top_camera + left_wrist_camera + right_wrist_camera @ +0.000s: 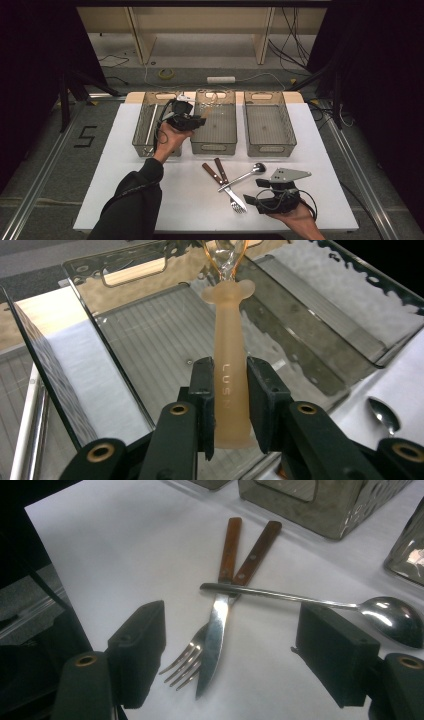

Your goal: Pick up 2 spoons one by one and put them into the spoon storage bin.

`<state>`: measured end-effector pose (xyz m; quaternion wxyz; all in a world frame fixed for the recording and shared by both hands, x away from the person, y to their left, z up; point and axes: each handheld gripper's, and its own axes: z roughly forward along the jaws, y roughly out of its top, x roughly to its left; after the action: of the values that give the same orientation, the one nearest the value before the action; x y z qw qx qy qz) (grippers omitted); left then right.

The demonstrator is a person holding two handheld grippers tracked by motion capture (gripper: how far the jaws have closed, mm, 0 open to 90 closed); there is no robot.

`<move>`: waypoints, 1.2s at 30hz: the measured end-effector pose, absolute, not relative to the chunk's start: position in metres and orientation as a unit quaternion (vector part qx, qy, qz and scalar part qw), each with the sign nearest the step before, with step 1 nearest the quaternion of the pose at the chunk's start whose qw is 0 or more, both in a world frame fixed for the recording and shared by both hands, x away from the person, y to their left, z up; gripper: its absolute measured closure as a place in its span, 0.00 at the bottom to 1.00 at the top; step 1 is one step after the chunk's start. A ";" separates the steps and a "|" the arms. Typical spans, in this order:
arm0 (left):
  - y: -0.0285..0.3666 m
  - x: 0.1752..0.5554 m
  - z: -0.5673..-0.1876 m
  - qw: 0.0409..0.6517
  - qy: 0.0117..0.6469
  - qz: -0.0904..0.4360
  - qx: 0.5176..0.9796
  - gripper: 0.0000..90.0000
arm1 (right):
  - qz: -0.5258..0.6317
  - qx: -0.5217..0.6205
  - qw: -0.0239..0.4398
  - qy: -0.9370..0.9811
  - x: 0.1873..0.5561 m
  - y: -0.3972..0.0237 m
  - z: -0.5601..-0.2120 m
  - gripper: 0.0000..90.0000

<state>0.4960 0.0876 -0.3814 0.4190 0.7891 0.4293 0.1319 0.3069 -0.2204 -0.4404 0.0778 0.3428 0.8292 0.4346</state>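
Orange-handled whisk (pixel 230 385) is clamped by its handle in the left gripper (pixel 229 405), held over the middle tray (pixel 215 131) — a slip is likely if the smooth handle twists between the pads. On the desk (pixel 125 165), a knife (pixel 216 625), fork (pixel 192 662) and spoon (pixel 350 607) lie crossed before the right gripper (pixel 230 655), whose jaws are spread wide and empty — one piece could be dragged with another.

You stand at a white table (pixel 125 165) set on a grey floor (pixel 45 150), where black tape (pixel 86 136) marks a figure like a five. Metal rails (pixel 42 165) run along the floor on both sides of you. Beyond the table, pale wooden furniture legs (pixel 141 40) stand over a white power strip (pixel 221 79), a roll of yellow tape (pixel 166 73) and loose black cables (pixel 292 47). Dark curtains (pixel 35 60) close off both sides.
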 end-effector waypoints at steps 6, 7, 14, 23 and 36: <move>0.087 0.506 -0.389 0.419 0.447 0.128 0.780 0.82 | 0.433 0.342 0.077 0.830 0.307 -0.220 -0.441 0.32; 0.086 0.508 -0.390 0.417 0.448 0.129 0.780 0.82 | 0.432 0.342 0.077 0.831 0.307 -0.220 -0.441 0.32; 0.081 0.515 -0.396 0.415 0.457 0.125 0.777 0.82 | 0.435 0.342 0.077 0.829 0.307 -0.220 -0.441 0.32; 0.077 0.521 -0.404 0.401 0.465 0.127 0.779 0.82 | 0.434 0.342 0.076 0.830 0.307 -0.220 -0.441 0.32; 0.077 0.525 -0.414 0.391 0.476 0.124 0.778 0.81 | 0.436 0.341 0.076 0.829 0.307 -0.221 -0.441 0.32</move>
<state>0.5248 0.0767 -0.4140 0.3905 0.7781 0.4762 0.1235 0.3072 -0.2206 -0.4408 0.0765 0.3410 0.8294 0.4358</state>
